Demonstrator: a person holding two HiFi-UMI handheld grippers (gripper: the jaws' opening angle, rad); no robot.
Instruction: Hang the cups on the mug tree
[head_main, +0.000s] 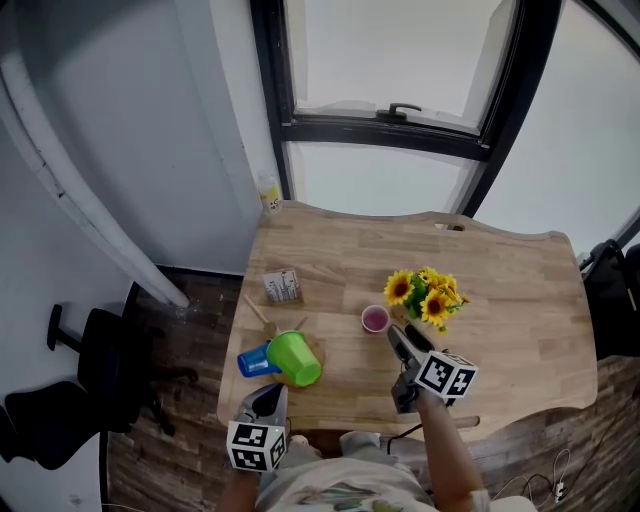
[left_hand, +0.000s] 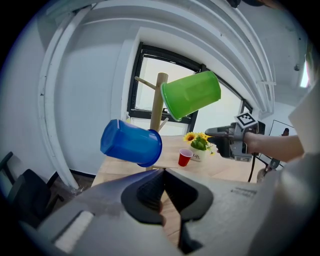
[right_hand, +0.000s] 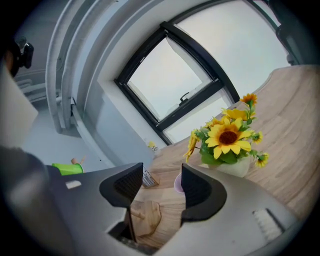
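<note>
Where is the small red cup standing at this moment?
In the head view the small red cup stands on the table, just left of the sunflowers and right of the green cup.

There are 3 cups: 1 green cup (head_main: 296, 357), 1 blue cup (head_main: 254, 361) and 1 small red cup (head_main: 375, 319). The 1 wooden table (head_main: 500, 290) also carries 1 mug tree (left_hand: 159, 102), 1 pot of sunflowers (head_main: 428, 296) and 1 small carton (head_main: 283, 287). There is 1 little bottle (head_main: 269, 194) by the wall and 1 black chair (head_main: 100, 360) on the floor. 2 grippers show: the left gripper (left_hand: 162, 172) and the right gripper (right_hand: 160, 185).
</note>
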